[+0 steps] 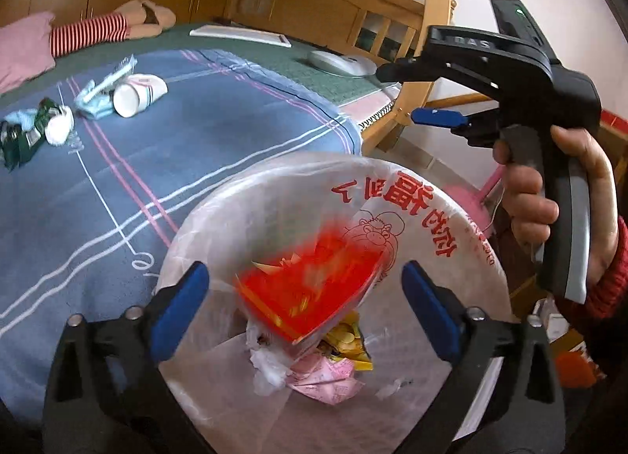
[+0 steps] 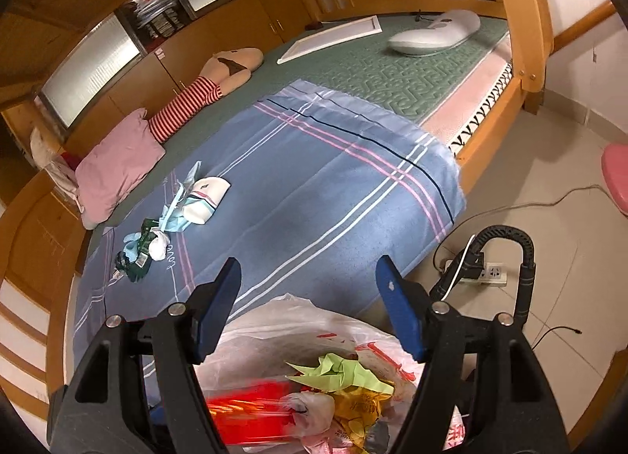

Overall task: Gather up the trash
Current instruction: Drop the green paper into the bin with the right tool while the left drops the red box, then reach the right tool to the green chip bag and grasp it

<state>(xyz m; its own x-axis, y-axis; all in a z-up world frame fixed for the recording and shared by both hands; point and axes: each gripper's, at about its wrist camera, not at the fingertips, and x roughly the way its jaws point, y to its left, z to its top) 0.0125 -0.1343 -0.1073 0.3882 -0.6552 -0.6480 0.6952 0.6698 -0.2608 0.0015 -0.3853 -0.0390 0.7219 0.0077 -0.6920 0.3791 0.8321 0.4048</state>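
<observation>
Left claw (image 1: pixel 306 293) hangs spread wide over the bin (image 1: pixel 451 218), gripping nothing; a blurred red packet (image 1: pixel 310 293) sits between its fingers, touching neither, apparently dropping into the liner onto pink, yellow and white scraps already inside. Right claw (image 2: pixel 308 307) is also spread and empty, above the bin's near rim, pointing out over the bed (image 2: pixel 322 187). Risk: the red packet looks wide and tilted, so it could catch the liner edge or perch on the heap rather than settle; in the right view the trash looks piled high, green paper (image 2: pixel 341 371) near the top, so more drops may slide off to the floor. The thin liner could snag on a fingertip if either claw dips. Both claws crowd the same opening, the right one just beyond and right of the left, so a collision is possible if both move together. Remaining trash sits far ahead-left of both claws on the blue blanket (image 1: pixel 196 148): a tipped paper cup (image 1: pixel 137 95), bluish wrappers (image 1: pixel 94 101), a green packet (image 1: pixel 23 136), white wad (image 1: pixel 59 126). Open blanket lies between bin and that cluster, clear run. Bed edge drops off to the right of the path; cables and a power strip (image 2: pixel 486 273) on the floor right of the right claw, avoid swinging low there.
</observation>
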